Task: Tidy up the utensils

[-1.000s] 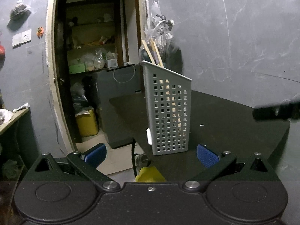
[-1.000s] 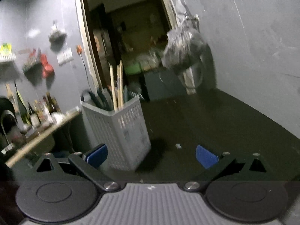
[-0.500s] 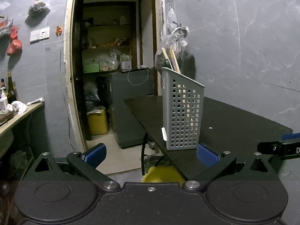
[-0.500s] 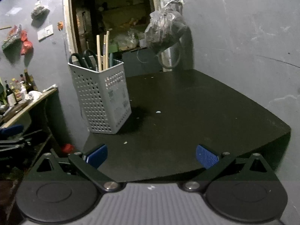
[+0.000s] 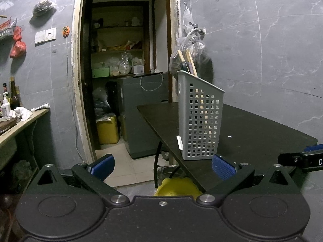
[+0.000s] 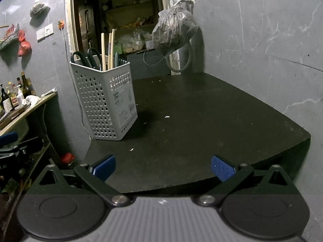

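Both grippers wide open, empty, held off the near table edge.

Left gripper [image 5: 162, 164] and right gripper [image 6: 163, 167] grip nothing. Utensil basket [image 6: 105, 100] stands upright on the table [image 6: 201, 121] at 11 o'clock in the right view, already holding scissors [image 6: 86, 57] and wooden sticks [image 6: 107, 50]. No loose utensils visible; task looks finished or awaiting the next item. Hanging plastic bag [image 6: 173, 30] at 12 o'clock, clear of the basket.
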`<state>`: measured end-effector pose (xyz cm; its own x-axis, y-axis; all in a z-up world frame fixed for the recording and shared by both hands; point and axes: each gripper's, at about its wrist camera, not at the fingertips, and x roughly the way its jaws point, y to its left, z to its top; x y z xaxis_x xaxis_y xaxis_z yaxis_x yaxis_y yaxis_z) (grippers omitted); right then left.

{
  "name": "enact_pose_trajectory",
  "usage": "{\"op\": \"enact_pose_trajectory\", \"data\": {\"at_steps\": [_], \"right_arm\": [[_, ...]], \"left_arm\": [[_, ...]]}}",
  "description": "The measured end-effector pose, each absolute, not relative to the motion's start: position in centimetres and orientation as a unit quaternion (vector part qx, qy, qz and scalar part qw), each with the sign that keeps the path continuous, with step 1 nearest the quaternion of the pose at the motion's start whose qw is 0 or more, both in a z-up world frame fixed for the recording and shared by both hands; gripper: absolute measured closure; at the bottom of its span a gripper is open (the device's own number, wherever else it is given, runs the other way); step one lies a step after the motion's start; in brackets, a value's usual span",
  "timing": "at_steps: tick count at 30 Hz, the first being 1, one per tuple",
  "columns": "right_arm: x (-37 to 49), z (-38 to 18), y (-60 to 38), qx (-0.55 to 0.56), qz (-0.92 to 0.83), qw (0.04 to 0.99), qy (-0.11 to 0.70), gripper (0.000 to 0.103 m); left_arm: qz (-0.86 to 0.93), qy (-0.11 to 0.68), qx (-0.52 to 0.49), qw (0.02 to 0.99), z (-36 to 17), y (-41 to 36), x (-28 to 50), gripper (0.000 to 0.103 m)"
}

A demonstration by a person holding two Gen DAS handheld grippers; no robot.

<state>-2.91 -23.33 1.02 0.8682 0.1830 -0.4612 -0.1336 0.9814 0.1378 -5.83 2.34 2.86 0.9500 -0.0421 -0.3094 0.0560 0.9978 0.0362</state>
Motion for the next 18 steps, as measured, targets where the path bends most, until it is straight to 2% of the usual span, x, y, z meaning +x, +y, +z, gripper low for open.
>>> {"op": "enact_pose_trajectory", "data": {"at_steps": [18], "right_arm": [[-2.48, 0.82, -23.24, 0.051, 0.08, 0.965, 0.246, 0.0]], "left_arm": [[-0.021, 0.163, 0.026, 0.986, 2.48, 2.35, -5.36, 0.001]]}}
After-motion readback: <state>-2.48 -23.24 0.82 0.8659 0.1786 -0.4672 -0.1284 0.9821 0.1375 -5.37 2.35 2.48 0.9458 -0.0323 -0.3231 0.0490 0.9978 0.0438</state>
